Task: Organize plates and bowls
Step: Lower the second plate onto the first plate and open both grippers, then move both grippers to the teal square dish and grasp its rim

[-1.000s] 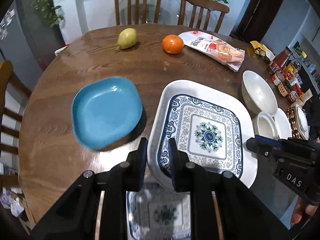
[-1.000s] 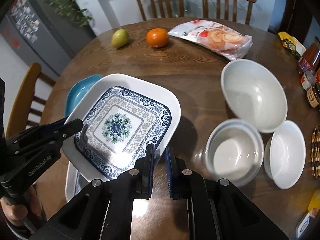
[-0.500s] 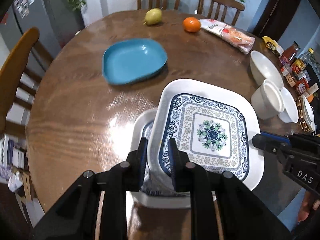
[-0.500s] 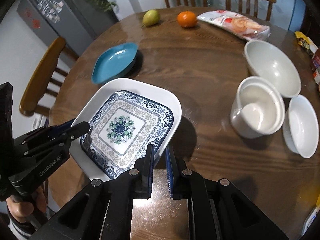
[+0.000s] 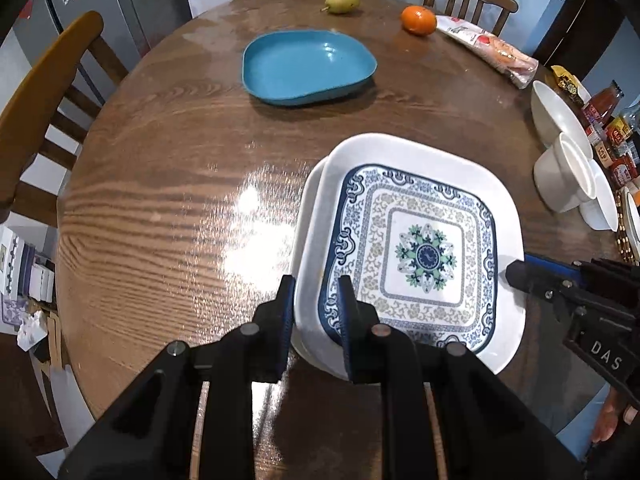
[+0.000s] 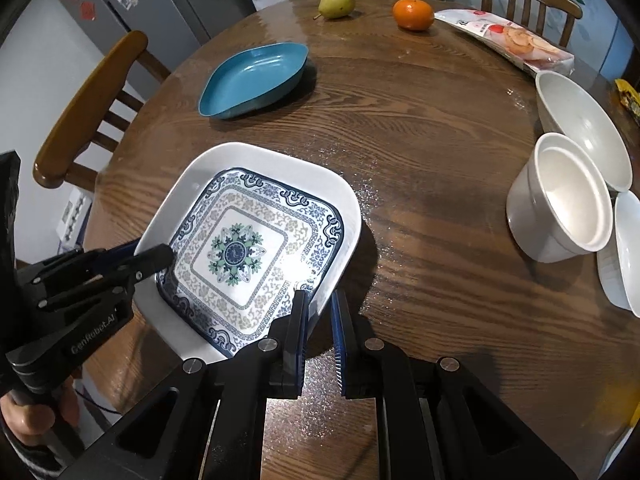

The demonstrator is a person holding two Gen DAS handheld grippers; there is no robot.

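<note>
Patterned plate [image 5: 424,256], carried off blue plate [image 5: 308,66], now sits over 2nd patterned plate.

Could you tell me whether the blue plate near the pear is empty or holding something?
Empty. The blue plate shows only its bare glazed inside in both wrist views, and it sits alone on the table.

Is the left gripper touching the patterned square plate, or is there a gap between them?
Touching. In the left wrist view, the left gripper has one finger on each side of the patterned plate's near rim, clamped on it.
</note>
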